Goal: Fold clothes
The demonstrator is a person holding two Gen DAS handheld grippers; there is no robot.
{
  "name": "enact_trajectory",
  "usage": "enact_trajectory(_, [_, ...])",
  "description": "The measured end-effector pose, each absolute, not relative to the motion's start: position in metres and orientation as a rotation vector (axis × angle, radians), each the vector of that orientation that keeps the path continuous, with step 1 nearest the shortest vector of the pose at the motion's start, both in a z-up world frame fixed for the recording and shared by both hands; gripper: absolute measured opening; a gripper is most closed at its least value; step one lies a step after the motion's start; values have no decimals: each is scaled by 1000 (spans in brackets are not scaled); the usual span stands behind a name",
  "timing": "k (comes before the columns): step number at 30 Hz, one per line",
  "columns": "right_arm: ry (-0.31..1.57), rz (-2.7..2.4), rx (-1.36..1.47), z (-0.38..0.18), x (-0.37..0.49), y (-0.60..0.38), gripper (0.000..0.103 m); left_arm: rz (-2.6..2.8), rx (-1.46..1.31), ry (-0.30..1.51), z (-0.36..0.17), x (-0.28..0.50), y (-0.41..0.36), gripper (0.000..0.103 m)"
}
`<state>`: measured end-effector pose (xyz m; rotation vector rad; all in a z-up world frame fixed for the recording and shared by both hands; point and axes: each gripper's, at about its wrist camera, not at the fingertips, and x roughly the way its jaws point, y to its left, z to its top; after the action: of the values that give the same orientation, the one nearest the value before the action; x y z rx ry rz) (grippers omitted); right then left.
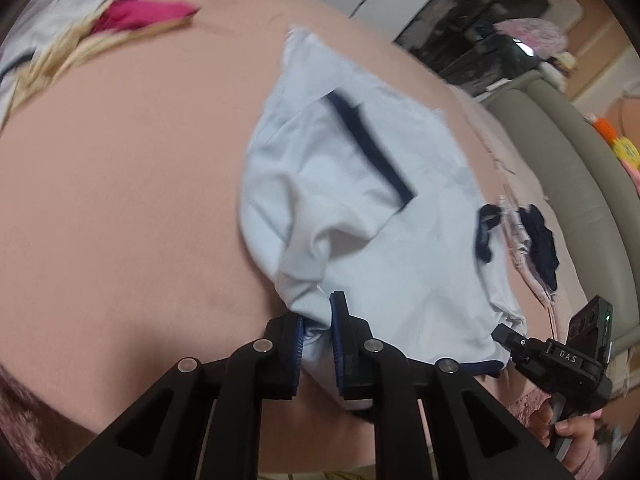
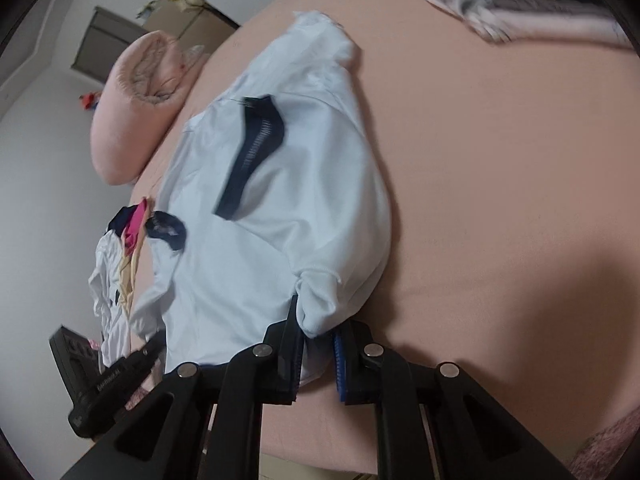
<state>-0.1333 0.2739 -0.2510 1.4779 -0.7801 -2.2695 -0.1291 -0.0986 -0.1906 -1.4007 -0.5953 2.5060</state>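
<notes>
A pale blue shirt [image 1: 400,248] with a navy placket strip [image 1: 368,148] lies spread on a pink bedsheet [image 1: 120,184]. My left gripper [image 1: 318,328] is shut on a bunched corner of its near edge. At the lower right of the left wrist view, my right gripper [image 1: 502,332], held by a hand [image 1: 568,428], bites the same edge's other end. In the right wrist view the shirt [image 2: 304,208] runs away from me, its navy strip [image 2: 252,148] on top. My right gripper [image 2: 316,340] is shut on a gathered fold, and the left gripper [image 2: 156,344] shows at lower left.
A loose pile of pink, cream and white clothes [image 1: 80,28] lies at the far left of the bed. A dark garment [image 1: 538,240] sits beside the grey padded bed frame [image 1: 580,184]. A rolled pink quilt [image 2: 136,100] and folded clothes [image 2: 520,8] lie beyond the shirt.
</notes>
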Motion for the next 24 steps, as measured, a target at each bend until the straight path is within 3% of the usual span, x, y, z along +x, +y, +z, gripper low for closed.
enact_trajectory(7, [-751, -2282, 1315, -207, -123, 277, 9, 2516, -1375, -610, -155, -119, -96, 5])
enact_trajectory(11, [-731, -2296, 1374, -216, -127, 276, 9, 2446, -1448, -693, -173, -127, -102, 6])
enact_trajectory(14, [-907, -2217, 1518, -256, -134, 287, 13, 2316, -1636, -859, -212, -135, -109, 8])
enact_trajectory(16, [-1044, -2154, 1578, -282, -135, 293, 13, 2312, -1606, -897, -216, -130, -112, 10])
enact_trajectory(22, [-837, -2264, 1488, -268, -138, 277, 13, 2364, -1524, -768, -205, -138, -97, 12])
enact_trajectory(24, [-815, -2231, 1440, -257, -137, 274, 9, 2380, -1502, -725, -199, -139, -92, 6])
